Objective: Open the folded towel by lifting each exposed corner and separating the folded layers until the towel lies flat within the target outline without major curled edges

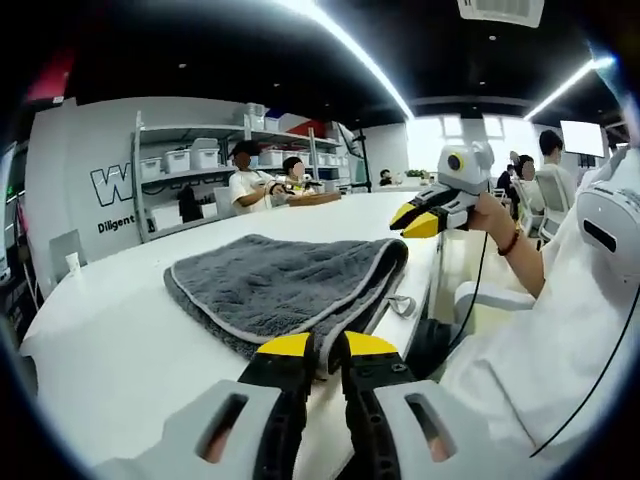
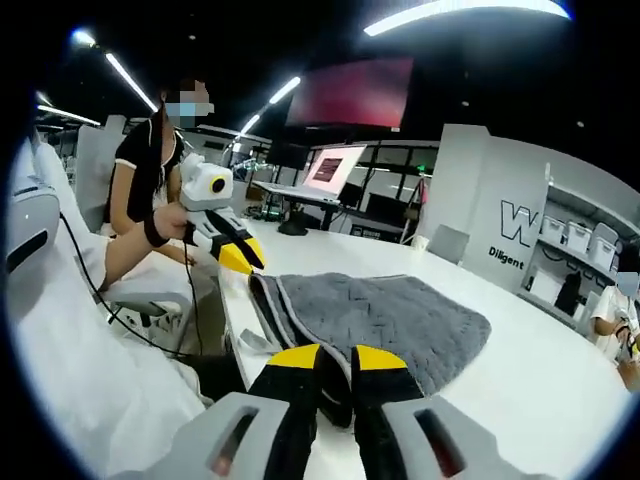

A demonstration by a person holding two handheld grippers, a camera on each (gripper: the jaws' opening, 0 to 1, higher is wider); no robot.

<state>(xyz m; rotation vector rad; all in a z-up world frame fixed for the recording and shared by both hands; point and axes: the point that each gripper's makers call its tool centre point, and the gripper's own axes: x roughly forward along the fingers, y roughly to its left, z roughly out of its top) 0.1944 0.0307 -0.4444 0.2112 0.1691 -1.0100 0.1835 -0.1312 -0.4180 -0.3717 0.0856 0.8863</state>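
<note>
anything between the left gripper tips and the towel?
Nothing: in the left gripper view the left gripper sits right at the folded grey towel's near edge.

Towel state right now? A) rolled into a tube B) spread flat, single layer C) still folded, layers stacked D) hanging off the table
C: the grey towel lies on the white table with its layers doubled over, the fold edges showing near the left tongs.

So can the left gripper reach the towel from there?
Probably yes. The left gripper already has its jaws right at the near edge of the grey towel, and nothing on the white table lies between them. Whether they are pinching it yet, I can't tell.
</note>
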